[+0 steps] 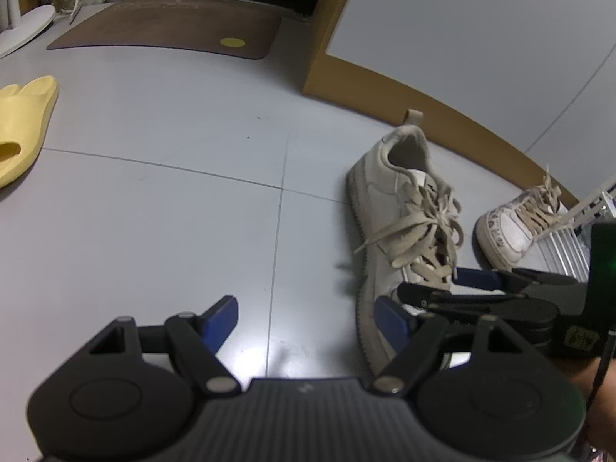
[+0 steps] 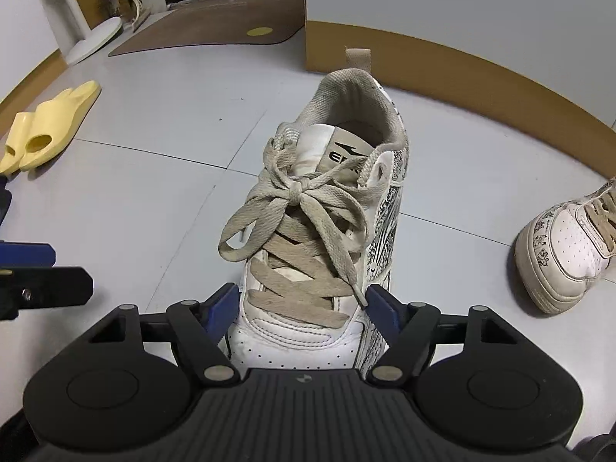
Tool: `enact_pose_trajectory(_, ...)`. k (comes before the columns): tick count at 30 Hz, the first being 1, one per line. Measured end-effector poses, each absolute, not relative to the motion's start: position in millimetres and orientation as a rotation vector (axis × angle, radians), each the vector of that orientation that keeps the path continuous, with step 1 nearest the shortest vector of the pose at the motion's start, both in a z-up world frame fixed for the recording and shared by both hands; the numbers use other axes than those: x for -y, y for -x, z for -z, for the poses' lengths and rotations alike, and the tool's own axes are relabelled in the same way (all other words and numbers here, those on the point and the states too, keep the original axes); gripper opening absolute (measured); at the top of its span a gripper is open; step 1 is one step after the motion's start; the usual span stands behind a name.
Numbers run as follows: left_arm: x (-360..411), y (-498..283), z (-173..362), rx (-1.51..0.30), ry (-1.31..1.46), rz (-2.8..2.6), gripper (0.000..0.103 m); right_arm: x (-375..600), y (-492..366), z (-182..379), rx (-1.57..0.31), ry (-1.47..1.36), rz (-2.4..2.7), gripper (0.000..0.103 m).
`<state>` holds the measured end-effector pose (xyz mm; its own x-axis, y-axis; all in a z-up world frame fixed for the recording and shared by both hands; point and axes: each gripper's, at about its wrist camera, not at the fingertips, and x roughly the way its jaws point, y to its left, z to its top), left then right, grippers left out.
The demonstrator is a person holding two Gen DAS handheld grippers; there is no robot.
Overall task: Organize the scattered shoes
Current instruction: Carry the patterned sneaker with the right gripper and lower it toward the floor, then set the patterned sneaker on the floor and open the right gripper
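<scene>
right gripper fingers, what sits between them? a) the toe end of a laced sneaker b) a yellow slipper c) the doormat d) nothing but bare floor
a: in the right wrist view the right gripper straddles the sneaker near its toe, one blue finger on each side.

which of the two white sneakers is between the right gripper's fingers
The laced sneaker with its heel pointing away, straddled by the right hand-held gripper. The other sneaker sits apart to the right, toe towards the camera.

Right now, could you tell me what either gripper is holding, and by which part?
The right gripper straddles the near sneaker across its laced forefoot; contact cannot be told. The left gripper holds nothing.
</scene>
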<state>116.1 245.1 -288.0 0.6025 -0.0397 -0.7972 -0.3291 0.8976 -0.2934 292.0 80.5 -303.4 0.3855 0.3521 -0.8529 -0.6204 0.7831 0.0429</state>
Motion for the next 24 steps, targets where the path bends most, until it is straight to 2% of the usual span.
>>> enact_pose_trajectory(6,-239.1,-117.3,287.8,-0.924,0.438,-0.165,0.080,-71.6,-290.8,305.3,-1.056,0.260,-0.625,0.072)
enact_pose_trajectory(9,-239.9,-130.7,298.0,-0.928,0.435,-0.165,0.080,-69.4,-292.4,306.0,-1.083,0.217,-0.610,0.067)
enact_pose_trajectory(24,-241.1,-138.9,306.3,-0.927,0.429,-0.154,0.080,-74.4,-288.0,309.5,-1.146,0.108,-0.552,0.063)
